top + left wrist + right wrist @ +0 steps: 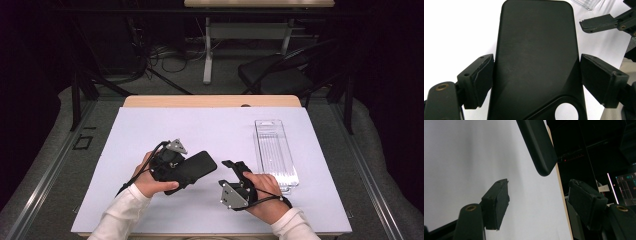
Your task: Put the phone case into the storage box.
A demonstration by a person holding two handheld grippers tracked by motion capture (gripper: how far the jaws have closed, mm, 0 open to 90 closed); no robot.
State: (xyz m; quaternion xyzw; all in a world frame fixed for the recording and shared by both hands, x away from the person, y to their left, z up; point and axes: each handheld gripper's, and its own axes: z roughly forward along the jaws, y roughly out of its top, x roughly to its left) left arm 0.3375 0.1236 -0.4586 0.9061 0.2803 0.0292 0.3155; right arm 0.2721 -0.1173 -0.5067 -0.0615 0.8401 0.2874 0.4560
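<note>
Case [192, 169], a stiff, light, smooth black phone shell w/ camera cutout, sat centre-frame clamped across its long edges by our left gripper [186, 170], so we judged its free end safest for the open, empty right gripper [232, 165].

Table [150, 125], layout: phone case [192, 170] near the front edge, left of centre, between the pads of the left gripper [172, 167]. Right gripper [235, 172] just right of it, apart. Plastic tray [275, 150] toward the right edge, lengthwise front to back.
</note>
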